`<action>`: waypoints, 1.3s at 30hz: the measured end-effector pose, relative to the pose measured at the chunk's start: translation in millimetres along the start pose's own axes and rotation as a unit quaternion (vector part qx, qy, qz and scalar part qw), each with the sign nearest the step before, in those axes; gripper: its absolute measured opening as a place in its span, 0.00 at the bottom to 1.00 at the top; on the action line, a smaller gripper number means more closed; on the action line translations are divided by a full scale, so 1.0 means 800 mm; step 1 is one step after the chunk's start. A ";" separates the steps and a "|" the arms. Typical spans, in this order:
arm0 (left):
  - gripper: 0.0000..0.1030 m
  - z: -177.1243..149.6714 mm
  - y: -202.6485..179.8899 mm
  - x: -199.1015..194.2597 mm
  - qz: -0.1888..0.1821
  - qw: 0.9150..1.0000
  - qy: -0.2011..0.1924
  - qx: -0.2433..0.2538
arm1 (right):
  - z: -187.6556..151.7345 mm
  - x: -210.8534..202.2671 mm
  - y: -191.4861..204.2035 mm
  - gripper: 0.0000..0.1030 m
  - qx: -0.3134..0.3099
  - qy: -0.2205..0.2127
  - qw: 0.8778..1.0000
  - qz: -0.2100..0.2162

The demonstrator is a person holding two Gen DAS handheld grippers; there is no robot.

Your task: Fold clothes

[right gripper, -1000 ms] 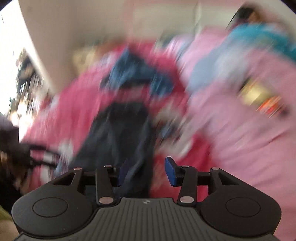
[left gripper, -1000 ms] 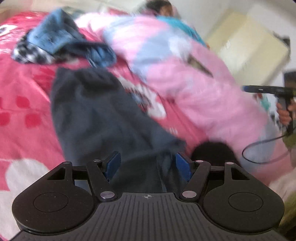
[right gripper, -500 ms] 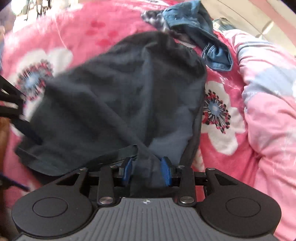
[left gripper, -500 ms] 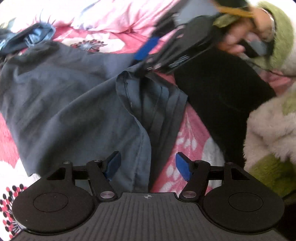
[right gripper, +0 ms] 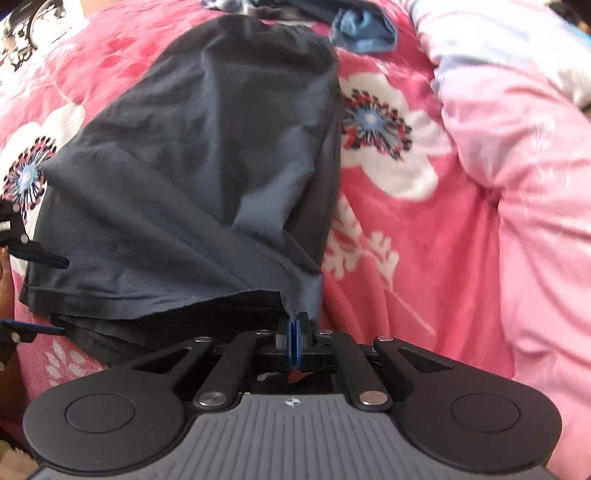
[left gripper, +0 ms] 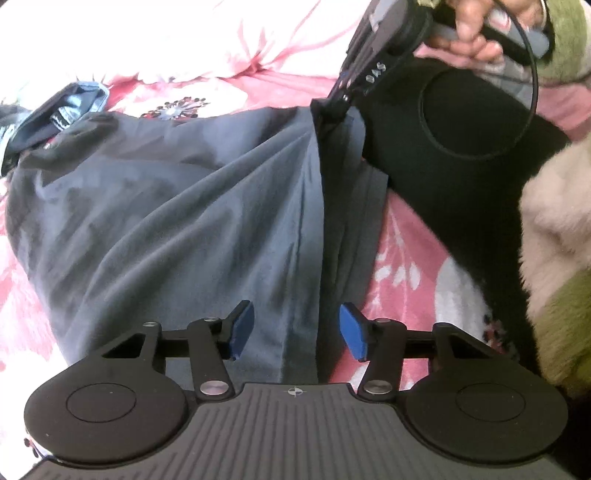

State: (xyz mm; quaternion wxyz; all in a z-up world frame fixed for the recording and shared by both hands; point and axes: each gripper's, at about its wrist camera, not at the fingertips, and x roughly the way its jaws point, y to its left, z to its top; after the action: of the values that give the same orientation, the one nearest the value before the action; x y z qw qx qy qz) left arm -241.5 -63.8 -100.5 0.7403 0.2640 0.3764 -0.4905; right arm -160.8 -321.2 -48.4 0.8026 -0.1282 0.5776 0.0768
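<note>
A dark grey garment (left gripper: 177, 221) lies spread on the pink flowered blanket (right gripper: 406, 240). My right gripper (right gripper: 294, 332) is shut on the near right corner of its hem, and a fold of the garment (right gripper: 192, 166) rises to its pads. In the left wrist view the right gripper (left gripper: 341, 98) pinches that same corner at the top. My left gripper (left gripper: 297, 328) hangs over the other end of the hem. Its jaws are closing with cloth between them, and the blue pads (left gripper: 242, 326) stand apart from the cloth. In the right wrist view the left gripper (right gripper: 64, 295) straddles the hem at the left edge.
Blue denim clothes (right gripper: 364, 33) are heaped at the garment's far end. A thick pink quilt (right gripper: 517, 147) lies to the right. A person's black trouser leg (left gripper: 461, 147) and fluffy green-and-cream sleeve (left gripper: 554, 240) are beside the hem, with a black cable (left gripper: 532, 92) looping there.
Both grippers came down from above the bed to the garment's hem. The right jaws closed on its corner and the cloth now pulls up to them. The left jaws narrowed.
</note>
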 end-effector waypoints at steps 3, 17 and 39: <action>0.51 0.000 -0.011 0.004 0.016 1.000 0.008 0.025 | 0.001 0.005 -0.004 0.04 0.015 0.003 1.000 0.010; 0.52 -0.029 0.039 -0.032 0.011 0.995 0.059 -0.079 | 0.000 -0.006 -0.021 0.29 0.033 -0.005 0.999 0.042; 0.43 -0.075 0.116 -0.027 -0.123 0.914 0.075 -0.379 | 0.017 0.014 -0.102 0.39 0.206 0.038 0.966 0.152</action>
State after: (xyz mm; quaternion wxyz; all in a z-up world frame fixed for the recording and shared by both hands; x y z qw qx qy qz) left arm -178.6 28.4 -115.0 0.6885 -0.0485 0.6176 -0.3770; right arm -122.5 -395.5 -45.2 0.7677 0.1266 0.6240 0.0719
